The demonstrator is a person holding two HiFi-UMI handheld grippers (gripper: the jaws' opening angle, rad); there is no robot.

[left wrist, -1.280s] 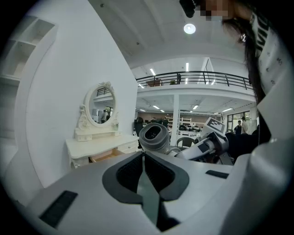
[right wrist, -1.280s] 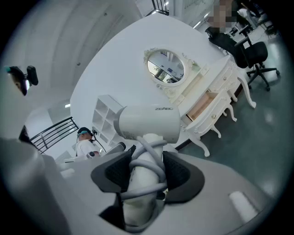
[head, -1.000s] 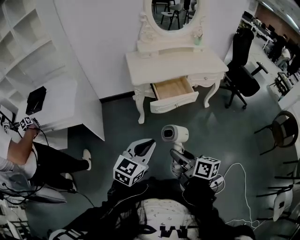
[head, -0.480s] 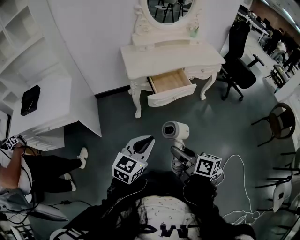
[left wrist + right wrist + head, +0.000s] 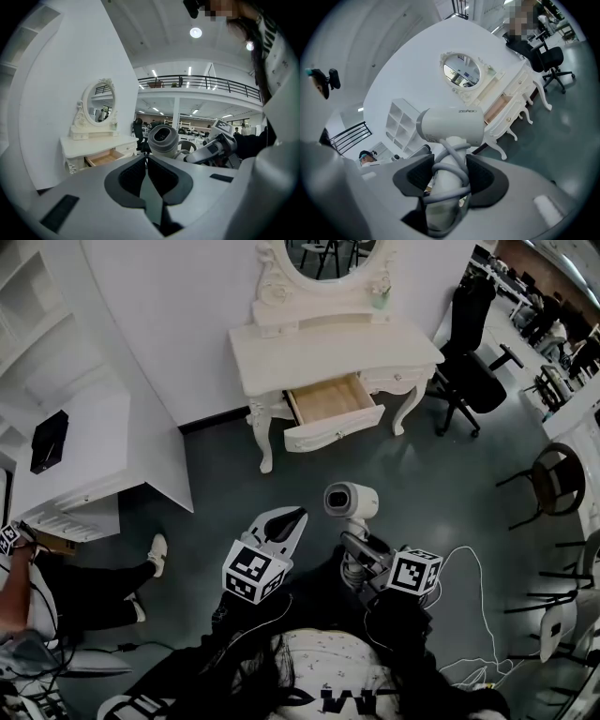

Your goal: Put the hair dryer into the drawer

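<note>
Gripping hair dryer (image 5: 452, 124) by its cord-wrapped handle: R claw (image 5: 450, 164). L claw (image 5: 147, 161) pinched together, alongside. Drawer (image 5: 334, 428) open in worktop (image 5: 328, 348), well apart.

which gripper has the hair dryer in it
The right gripper: its jaws clamp the hair dryer by its cord-wrapped handle. The left gripper is shut and empty.

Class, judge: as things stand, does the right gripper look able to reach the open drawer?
Probably not yet. The right gripper, clamped on the hair dryer, is across open floor from the drawer. Nothing blocks the way; a step closer seems needed.
</note>
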